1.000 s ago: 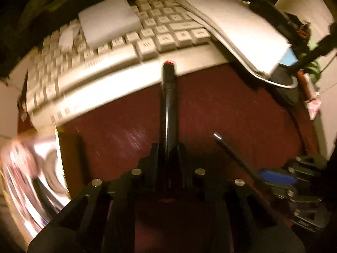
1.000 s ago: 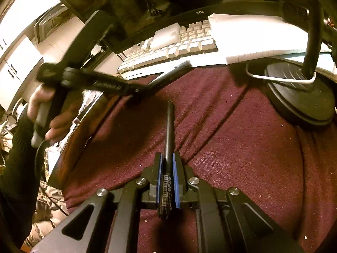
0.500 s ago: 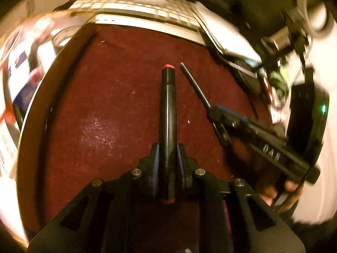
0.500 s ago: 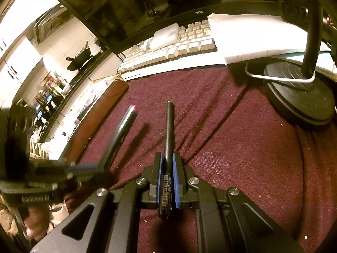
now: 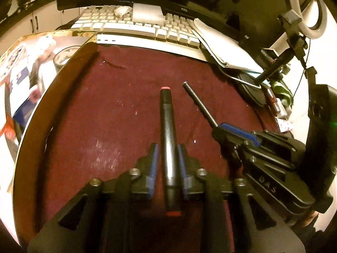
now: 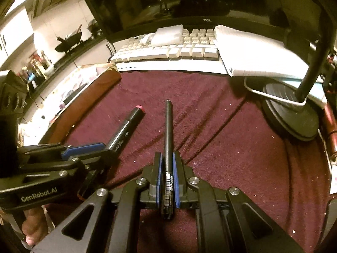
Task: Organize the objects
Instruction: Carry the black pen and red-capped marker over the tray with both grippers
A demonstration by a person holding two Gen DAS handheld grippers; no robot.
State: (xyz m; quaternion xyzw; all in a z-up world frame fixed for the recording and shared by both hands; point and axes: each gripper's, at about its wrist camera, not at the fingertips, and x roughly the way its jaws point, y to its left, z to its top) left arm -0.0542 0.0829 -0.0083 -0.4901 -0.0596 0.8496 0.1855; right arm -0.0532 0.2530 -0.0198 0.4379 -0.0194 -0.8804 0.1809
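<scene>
Gripping a thick black marker (image 5: 167,135) with a red end cap, the left gripper (image 5: 167,147) holds it lengthwise between its blue-padded fingers (image 5: 153,158), low in the middle of the left wrist view, the red tip pointing toward the top of the frame. A narrow gap seems to show on each side of the barrel, yet the marker stays aligned in the hold. The right gripper (image 6: 166,156) is closed on a slim black pen (image 6: 168,139), its blue pads (image 6: 159,168) pressing both sides of the barrel just above a white barcode label; the pen runs straight up the centre of the right wrist view.

Each tool also shows in the other's camera: the right gripper enters at the right of the left wrist view with the pen slanting toward upper left, and the left gripper comes in at lower left of the right wrist view with the marker slanting toward upper right. A hand (image 6: 34,225) holds that handle at the lower left edge.

Beneath both lies a dark red cloth (image 6: 231,147) covering the surface. Beyond it, toward the top of the frames, sit a white keyboard (image 6: 168,51), a white notepad (image 6: 257,52) overlapping its right end, and a dark monitor (image 6: 168,0). A round black stand base (image 6: 290,113) rests at the right of the right wrist view.
</scene>
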